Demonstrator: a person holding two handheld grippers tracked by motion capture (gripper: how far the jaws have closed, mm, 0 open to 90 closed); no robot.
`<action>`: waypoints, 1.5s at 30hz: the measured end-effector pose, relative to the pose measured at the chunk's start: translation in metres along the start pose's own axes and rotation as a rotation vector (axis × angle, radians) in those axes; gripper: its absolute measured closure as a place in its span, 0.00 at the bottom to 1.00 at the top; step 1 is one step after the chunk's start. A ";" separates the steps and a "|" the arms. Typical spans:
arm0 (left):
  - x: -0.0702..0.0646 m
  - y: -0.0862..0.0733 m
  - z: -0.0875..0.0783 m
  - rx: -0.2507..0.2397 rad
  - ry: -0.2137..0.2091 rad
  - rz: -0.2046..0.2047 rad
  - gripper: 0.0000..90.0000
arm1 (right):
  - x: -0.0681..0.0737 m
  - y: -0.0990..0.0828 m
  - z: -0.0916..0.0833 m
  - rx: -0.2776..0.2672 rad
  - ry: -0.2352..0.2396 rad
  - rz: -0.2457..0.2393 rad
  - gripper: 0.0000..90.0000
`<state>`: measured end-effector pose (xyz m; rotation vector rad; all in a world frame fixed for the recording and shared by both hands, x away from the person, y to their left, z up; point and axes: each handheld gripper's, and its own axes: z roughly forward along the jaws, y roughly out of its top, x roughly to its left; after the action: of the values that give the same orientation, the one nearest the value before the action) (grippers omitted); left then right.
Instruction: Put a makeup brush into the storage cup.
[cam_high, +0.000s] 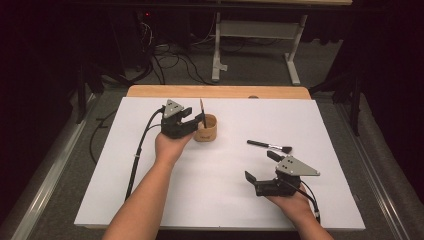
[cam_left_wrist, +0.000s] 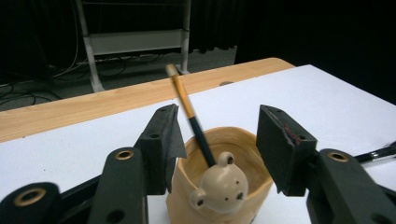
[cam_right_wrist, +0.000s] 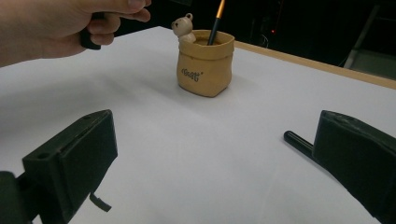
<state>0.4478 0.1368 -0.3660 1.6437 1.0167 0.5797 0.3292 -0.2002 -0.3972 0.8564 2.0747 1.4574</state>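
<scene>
A tan pouch-shaped cup (cam_high: 206, 128) with a small bear figure (cam_left_wrist: 222, 186) on its rim stands on the white sheet (cam_high: 225, 175). A brush with an orange and black handle (cam_left_wrist: 189, 116) leans inside it. My left gripper (cam_high: 192, 119) hovers just over the cup, open, its jaws on either side of the brush handle without touching it. A second brush (cam_high: 270, 146), black-handled, lies flat to the right. My right gripper (cam_high: 260, 165) rests low near the front right, open wide, with that brush's handle (cam_right_wrist: 296, 140) just beyond its right jaw.
The wooden table edge (cam_high: 215, 91) runs along the back of the sheet. Behind it on the floor stand a white metal frame (cam_high: 255, 30) and loose cables. The left hand (cam_right_wrist: 56, 28) shows at the upper left of the right gripper view.
</scene>
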 end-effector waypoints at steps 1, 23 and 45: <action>0.000 -0.001 -0.001 -0.002 -0.004 -0.004 0.52 | 0.000 0.000 0.000 0.000 -0.001 0.000 0.01; -0.004 -0.025 -0.033 0.009 -0.012 0.004 0.36 | 0.001 0.000 0.000 0.002 -0.004 -0.018 0.01; -0.023 -0.055 -0.068 0.018 -0.035 0.039 0.14 | 0.001 0.000 0.000 -0.003 -0.004 -0.015 0.01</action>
<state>0.3645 0.1567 -0.3937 1.6872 0.9681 0.5672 0.3280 -0.1995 -0.3973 0.8403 2.0711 1.4489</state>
